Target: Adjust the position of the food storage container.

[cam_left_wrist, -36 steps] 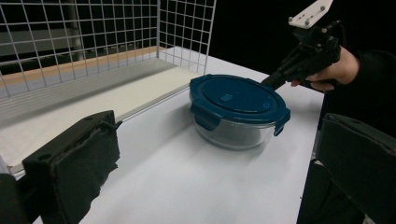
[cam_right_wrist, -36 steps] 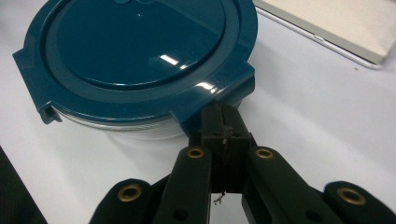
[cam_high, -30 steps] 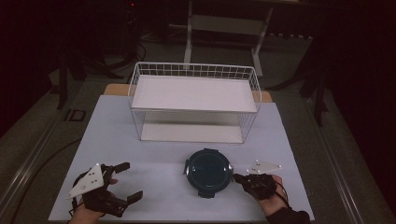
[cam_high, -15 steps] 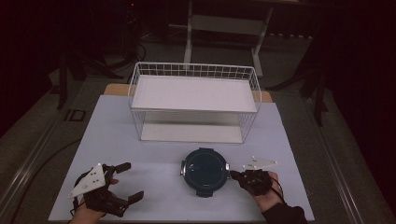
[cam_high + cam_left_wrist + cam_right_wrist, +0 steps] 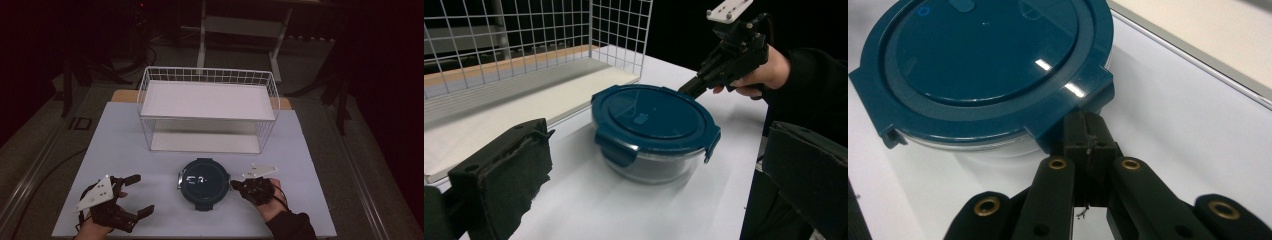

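Observation:
A round glass container with a dark teal clip-on lid (image 5: 202,182) (image 5: 651,120) (image 5: 988,55) sits on the white table near the front edge. My right gripper (image 5: 234,185) (image 5: 689,87) (image 5: 1088,132) is shut, its tips pressed against the lid's side clip on the container's right. Nothing is visibly held between its jaws. My left gripper (image 5: 137,195) (image 5: 654,170) is wide open at the front left, a short way from the container and facing it, with nothing between its jaws.
A white wire basket (image 5: 207,75) (image 5: 524,50) with a white shelf board stands behind the container, open toward the front. Its base board (image 5: 1208,25) lies close to the container's far side. Table edges run just in front of both hands.
The container has slid a little to the left across the table, with my shut right gripper following against its clip. The left gripper has stayed put and open.

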`<state>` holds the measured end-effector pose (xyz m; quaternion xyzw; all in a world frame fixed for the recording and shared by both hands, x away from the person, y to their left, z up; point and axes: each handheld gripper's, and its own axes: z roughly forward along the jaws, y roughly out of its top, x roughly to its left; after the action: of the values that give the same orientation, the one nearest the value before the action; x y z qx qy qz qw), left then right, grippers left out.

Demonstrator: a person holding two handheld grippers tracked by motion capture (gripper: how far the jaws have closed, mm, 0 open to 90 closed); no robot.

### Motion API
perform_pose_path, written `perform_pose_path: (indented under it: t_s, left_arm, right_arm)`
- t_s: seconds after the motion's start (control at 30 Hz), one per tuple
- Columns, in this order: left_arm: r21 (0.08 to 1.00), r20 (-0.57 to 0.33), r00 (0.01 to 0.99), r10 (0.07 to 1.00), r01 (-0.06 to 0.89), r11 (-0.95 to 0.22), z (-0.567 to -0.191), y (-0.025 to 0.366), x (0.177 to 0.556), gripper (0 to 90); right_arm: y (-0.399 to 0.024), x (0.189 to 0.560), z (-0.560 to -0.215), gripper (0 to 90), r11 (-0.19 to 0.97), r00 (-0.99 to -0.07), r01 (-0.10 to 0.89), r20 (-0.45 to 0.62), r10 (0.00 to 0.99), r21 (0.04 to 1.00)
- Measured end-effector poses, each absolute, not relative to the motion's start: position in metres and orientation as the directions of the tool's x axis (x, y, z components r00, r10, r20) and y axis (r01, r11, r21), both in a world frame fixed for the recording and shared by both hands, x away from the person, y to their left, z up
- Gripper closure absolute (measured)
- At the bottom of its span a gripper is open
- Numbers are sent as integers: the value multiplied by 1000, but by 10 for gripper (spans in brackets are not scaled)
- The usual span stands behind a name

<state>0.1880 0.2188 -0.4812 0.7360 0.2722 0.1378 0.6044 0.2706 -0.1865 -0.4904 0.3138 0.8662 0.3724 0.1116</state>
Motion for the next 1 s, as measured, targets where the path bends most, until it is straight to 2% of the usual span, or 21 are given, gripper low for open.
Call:
perform_pose_path:
  t_s: [0.6,0.87,1.0]
  left_arm:
    - [963,-130,819,559,239,-127,-483,218,189,0]
    - [963,-126,819,560,237,-131,-482,219,188,0]
    - [962,-128,817,562,240,-129,-482,219,188,0]
  right_arm:
    - [-145,278,-493,900,541,-815,423,45,577,727]
    - [-147,276,-493,899,537,-810,425,41,585,729]
    - [-153,270,-486,813,517,-806,411,36,590,751]
